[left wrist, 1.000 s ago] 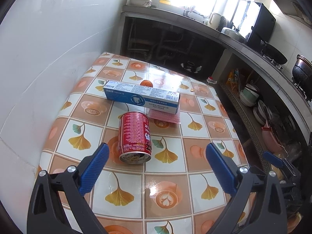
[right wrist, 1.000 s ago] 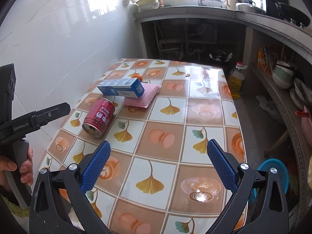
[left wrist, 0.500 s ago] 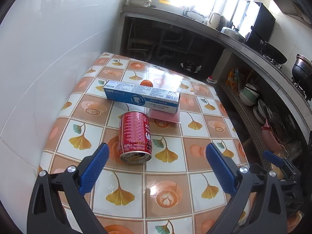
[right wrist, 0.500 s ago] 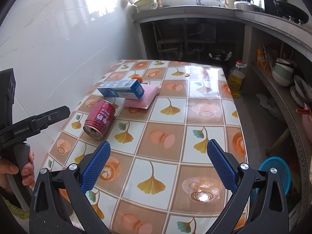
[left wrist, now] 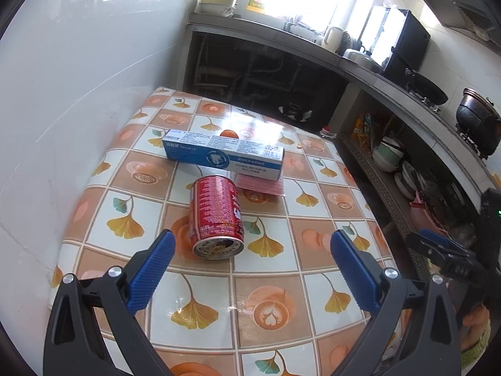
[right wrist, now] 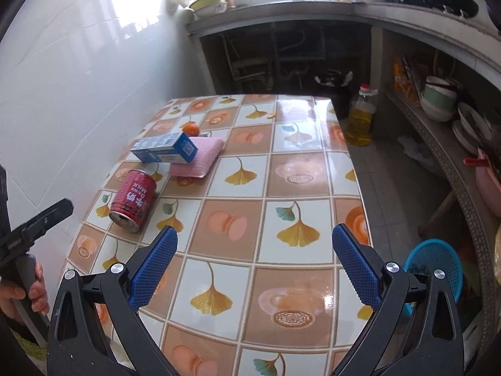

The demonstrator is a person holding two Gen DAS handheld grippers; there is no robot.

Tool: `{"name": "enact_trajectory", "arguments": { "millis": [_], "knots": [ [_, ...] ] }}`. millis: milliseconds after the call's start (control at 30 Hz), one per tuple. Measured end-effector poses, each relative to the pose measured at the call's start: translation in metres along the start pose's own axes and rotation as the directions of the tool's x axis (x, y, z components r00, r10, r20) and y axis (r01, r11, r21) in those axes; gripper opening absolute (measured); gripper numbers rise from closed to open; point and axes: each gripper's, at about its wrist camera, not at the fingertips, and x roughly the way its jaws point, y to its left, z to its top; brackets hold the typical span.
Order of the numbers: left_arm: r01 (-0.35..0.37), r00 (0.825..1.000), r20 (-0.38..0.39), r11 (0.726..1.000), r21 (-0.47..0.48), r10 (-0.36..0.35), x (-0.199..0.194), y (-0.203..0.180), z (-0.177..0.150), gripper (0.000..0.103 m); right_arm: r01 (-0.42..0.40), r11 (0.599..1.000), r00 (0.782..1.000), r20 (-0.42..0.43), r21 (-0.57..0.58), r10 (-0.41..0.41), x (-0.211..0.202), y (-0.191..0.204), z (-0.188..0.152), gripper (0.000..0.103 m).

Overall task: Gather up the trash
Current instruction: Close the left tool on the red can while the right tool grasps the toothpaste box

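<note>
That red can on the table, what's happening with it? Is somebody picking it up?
Not yet. A person holds a gripper in each hand, and both have their jaws wide open with nothing in them. The left gripper is pointed at the red can, which lies on its side on the table. Behind it a blue box rests on a pink sponge. The right gripper hovers over bare tablecloth.

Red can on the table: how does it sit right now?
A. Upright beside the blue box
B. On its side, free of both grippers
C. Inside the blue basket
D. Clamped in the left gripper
B: the red can lies on its side on the table, and the open left gripper stops short of it.
</note>
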Motion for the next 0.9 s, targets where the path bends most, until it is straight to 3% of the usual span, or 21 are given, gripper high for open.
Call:
{"name": "enact_trajectory", "arguments": {
  "millis": [100, 300, 433, 533, 700, 900],
  "knots": [
    [0.035, 0.999, 0.001, 0.999, 0.014, -0.035, 0.004, 0.002, -0.002, 0.097, -0.023, 1.000, 1.000, -0.018, 0.018, 0.023, 0.005, -0.001, 0.004, 0.095],
    [0.026, 0.999, -0.025, 1.000, -0.018, -0.027, 0.028, 0.015, 0.007, 0.097, -0.057, 0.998, 0.998, -0.036, -0.001, 0.057, 0.013, 0.012, 0.009, 0.095],
    [0.023, 0.995, -0.099, 0.998, -0.051, -0.028, 0.063, 0.028, 0.021, 0.097, -0.100, 0.994, 0.994, -0.048, -0.033, 0.099, 0.017, 0.023, 0.015, 0.095],
    [-0.002, 0.988, -0.157, 0.999, -0.052, -0.006, 0.087, 0.034, 0.027, 0.090, -0.152, 0.984, 0.988, -0.036, -0.093, 0.149, 0.017, 0.034, 0.029, 0.095],
    [-0.002, 0.973, -0.232, 0.999, -0.052, -0.010, 0.115, 0.040, 0.035, 0.082, -0.279, 0.918, 0.959, -0.044, -0.283, 0.278, 0.029, 0.069, 0.083, 0.095],
    [-0.012, 0.961, -0.275, 0.996, -0.085, -0.012, 0.127, 0.048, 0.035, 0.076, -0.372, 0.794, 0.928, -0.220, -0.480, 0.302, 0.095, 0.134, 0.129, 0.095]
  ]
}}
